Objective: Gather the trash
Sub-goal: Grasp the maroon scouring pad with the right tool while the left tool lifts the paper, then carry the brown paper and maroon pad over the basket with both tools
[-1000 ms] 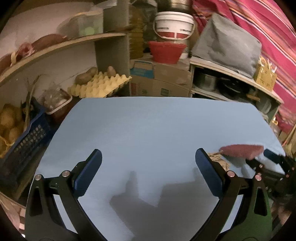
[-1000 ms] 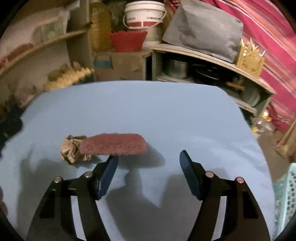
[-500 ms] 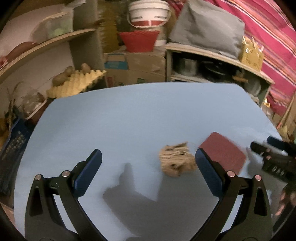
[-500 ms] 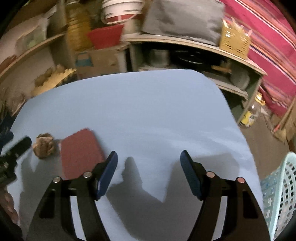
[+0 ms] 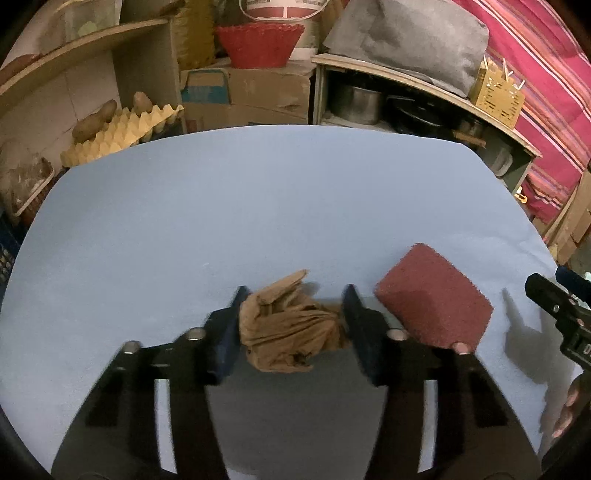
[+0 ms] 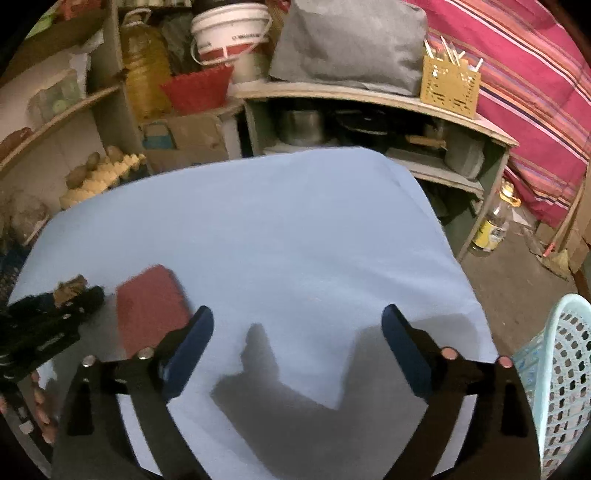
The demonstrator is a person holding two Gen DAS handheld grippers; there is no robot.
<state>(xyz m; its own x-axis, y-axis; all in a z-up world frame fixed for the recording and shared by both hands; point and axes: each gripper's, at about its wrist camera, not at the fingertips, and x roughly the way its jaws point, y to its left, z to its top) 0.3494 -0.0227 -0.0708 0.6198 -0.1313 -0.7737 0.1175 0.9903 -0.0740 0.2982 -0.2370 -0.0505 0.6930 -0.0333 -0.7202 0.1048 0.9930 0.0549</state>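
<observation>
A table under a pale blue cloth [image 5: 280, 206] fills the middle. Beyond its far edge, at about twelve o'clock, cardboard boxes [image 5: 255, 99] carry a red bowl [image 5: 260, 44] and a white bucket [image 5: 284, 7]. At ten o'clock, curved wooden shelves [image 5: 85, 55] stand over a yellow egg tray [image 5: 122, 134]. At two o'clock, a low shelf [image 6: 373, 92] holds what look like dark pots, topped by a grey bundle [image 6: 351, 40]. Striped red fabric [image 6: 532, 92] hangs at three o'clock above a bare floor [image 6: 517, 273]. The light is dim and warm.
</observation>
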